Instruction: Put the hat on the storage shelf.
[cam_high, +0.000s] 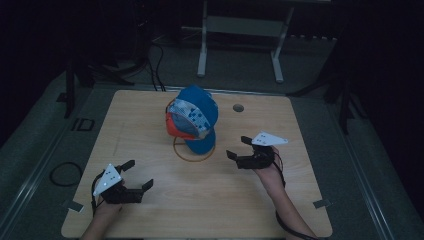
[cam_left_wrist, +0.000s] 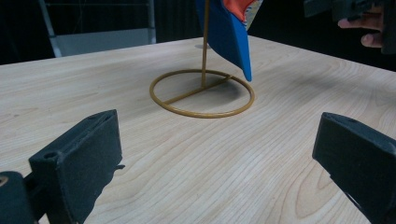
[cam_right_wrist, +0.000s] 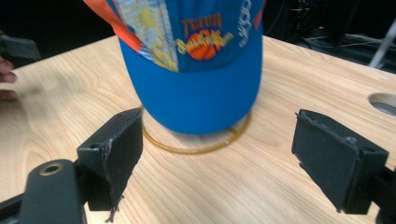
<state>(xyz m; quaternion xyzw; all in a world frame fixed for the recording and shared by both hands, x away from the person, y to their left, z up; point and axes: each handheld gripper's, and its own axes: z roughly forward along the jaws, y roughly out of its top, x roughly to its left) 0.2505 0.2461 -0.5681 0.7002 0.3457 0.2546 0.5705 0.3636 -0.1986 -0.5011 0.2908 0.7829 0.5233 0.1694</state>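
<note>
A blue cap (cam_high: 195, 117) with orange and patterned panels hangs on a thin wire stand (cam_high: 194, 152) mid-tabletop (cam_high: 150, 200). Both grippers sit apart from it, jaws spread wide and empty: left gripper (cam_high: 137, 175) near the front left, right gripper (cam_high: 238, 147) just beside the stand's ring. The cap looks light and soft, floppy at the crown, so I'd say the stiff brim (cam_right_wrist: 196, 105) is the spot to pinch. The stand seems flimsy and may tip if tugged sideways.
</note>
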